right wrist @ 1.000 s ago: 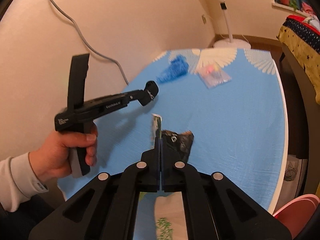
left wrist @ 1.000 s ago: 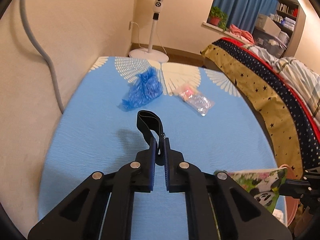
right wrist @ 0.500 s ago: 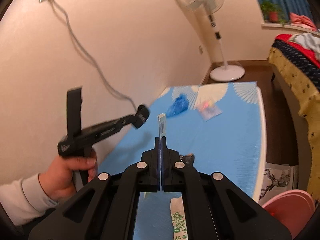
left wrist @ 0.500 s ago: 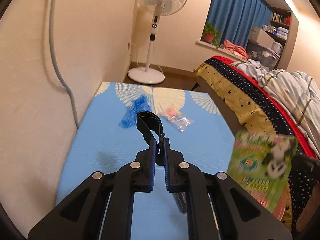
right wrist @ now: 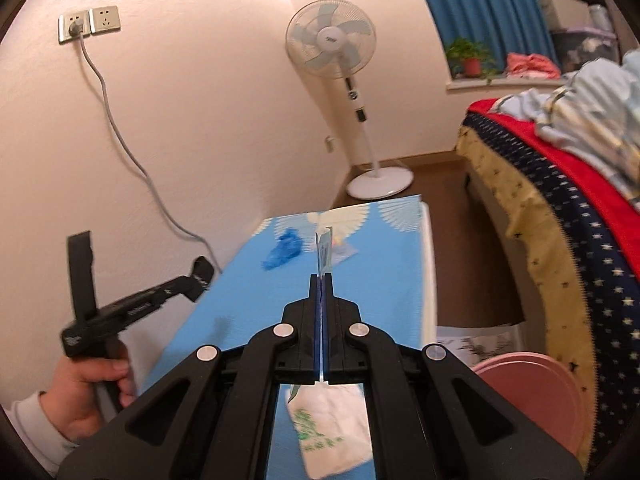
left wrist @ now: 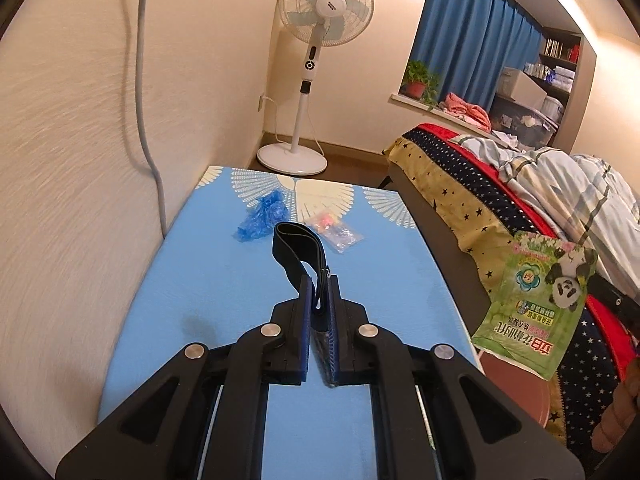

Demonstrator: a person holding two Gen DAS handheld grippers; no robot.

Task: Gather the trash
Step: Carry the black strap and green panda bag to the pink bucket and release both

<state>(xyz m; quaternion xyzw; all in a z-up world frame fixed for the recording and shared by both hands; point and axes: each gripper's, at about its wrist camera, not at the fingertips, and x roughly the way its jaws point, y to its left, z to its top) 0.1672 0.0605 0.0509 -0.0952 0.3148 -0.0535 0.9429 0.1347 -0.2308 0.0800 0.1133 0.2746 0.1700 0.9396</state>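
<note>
My left gripper (left wrist: 319,280) is shut on a black wrapper (left wrist: 298,248) and holds it above the blue table (left wrist: 224,280). My right gripper (right wrist: 321,278) is shut on a green panda tissue packet (right wrist: 323,250), seen edge-on; the packet also shows in the left wrist view (left wrist: 536,304), hanging right of the table over a pink bin (right wrist: 536,392). A crumpled blue plastic bag (left wrist: 262,216) and a clear wrapper with pink bits (left wrist: 336,232) lie at the table's far end. The left gripper also shows in the right wrist view (right wrist: 198,276).
A white tissue pack with green print (right wrist: 332,428) lies below my right gripper. A wall with a grey cable (left wrist: 144,80) runs along the table's left. A standing fan (left wrist: 316,40) stands beyond the table. A bed (left wrist: 500,184) stands to the right.
Both grippers have risen away from the table. The right gripper lifted the panda packet off the table and carried it right, over the pink bin. The left keeps hold of the black wrapper.
</note>
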